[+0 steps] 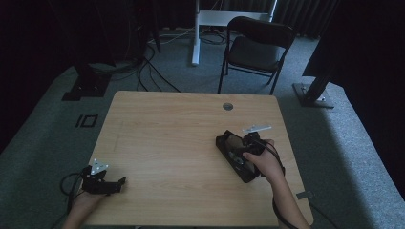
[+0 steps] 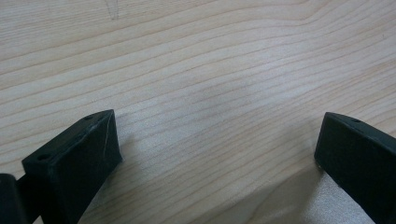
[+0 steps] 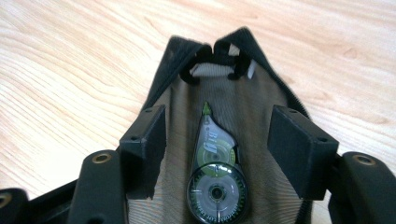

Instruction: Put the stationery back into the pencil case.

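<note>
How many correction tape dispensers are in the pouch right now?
1. The correction tape dispenser lies inside the open black pouch, between the right gripper's spread jaws. More could be hidden deeper inside.

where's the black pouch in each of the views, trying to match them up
High view: the black pouch lies open on the right part of the wooden table, under the right tongs.
Left gripper view: the pouch is not in it.
Right gripper view: centre, between the two jaws, with a correction tape roller lying inside it.
Shared landmark: the table's light wood grain.
</note>
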The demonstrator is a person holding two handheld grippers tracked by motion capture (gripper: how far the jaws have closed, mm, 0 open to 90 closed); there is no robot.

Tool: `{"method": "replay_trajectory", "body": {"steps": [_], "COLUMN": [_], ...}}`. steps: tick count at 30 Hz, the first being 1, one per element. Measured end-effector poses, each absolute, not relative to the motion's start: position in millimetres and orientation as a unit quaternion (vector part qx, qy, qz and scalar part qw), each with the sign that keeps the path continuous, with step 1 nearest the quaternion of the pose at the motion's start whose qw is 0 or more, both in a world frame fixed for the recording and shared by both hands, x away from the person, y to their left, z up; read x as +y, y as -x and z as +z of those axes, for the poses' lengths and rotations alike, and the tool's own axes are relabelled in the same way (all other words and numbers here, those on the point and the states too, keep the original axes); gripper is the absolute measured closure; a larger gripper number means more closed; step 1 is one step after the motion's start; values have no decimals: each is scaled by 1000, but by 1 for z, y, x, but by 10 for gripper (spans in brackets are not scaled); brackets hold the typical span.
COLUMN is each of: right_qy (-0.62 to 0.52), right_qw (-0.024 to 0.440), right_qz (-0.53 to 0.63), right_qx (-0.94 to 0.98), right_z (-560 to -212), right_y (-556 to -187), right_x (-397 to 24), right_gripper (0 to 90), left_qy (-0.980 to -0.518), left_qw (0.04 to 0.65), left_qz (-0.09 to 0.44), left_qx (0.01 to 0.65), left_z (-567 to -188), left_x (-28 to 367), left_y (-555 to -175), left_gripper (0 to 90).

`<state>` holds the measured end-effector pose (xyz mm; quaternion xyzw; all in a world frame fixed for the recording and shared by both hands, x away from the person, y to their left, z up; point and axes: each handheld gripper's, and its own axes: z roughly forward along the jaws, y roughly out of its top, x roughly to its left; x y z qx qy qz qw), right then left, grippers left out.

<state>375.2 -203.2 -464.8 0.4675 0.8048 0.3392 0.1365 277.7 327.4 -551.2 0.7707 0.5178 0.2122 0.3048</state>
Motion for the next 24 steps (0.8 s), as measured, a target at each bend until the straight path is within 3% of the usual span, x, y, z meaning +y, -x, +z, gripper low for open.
{"method": "replay_trajectory", "body": {"steps": [24], "right_qy": [-486], "right_qw": [185], "right_qz": [394], "right_qx": [758], "right_z": [-449], "right_y": [-367], "right_x": [-244], "right_gripper": [249], "left_qy": [-771], "left_qw": [305], "left_qz": [212], "left_qx": [518], "left_z": [-551], "left_x": [327], "left_y": [-278], "left_gripper": [1]}}
